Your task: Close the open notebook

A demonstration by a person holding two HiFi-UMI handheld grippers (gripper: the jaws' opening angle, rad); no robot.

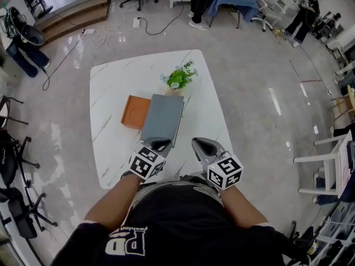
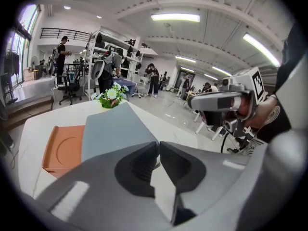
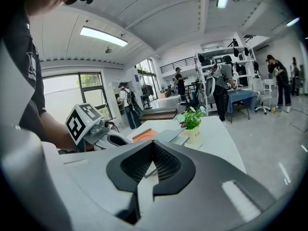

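The bench (image 1: 111, 93) top is glossy white, veined like marble; the floor (image 1: 260, 82) is polished and reflective. The notebook (image 1: 162, 118) has a matt grey cover, the orange board (image 1: 136, 111) a smooth matt face. The left tongs (image 2: 158, 146) and right tongs (image 3: 153, 146) look matt grey plastic, their pads (image 3: 166, 166) ribbed

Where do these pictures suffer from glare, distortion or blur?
Head view: ceiling lights glare in streaks on the glossy floor, with wide-angle bending toward the edges. Left gripper view: a dark round vignette, a blown-out lamp, and a slightly soft close foreground. Right gripper view: the window is overexposed, and the ceiling lines curve.
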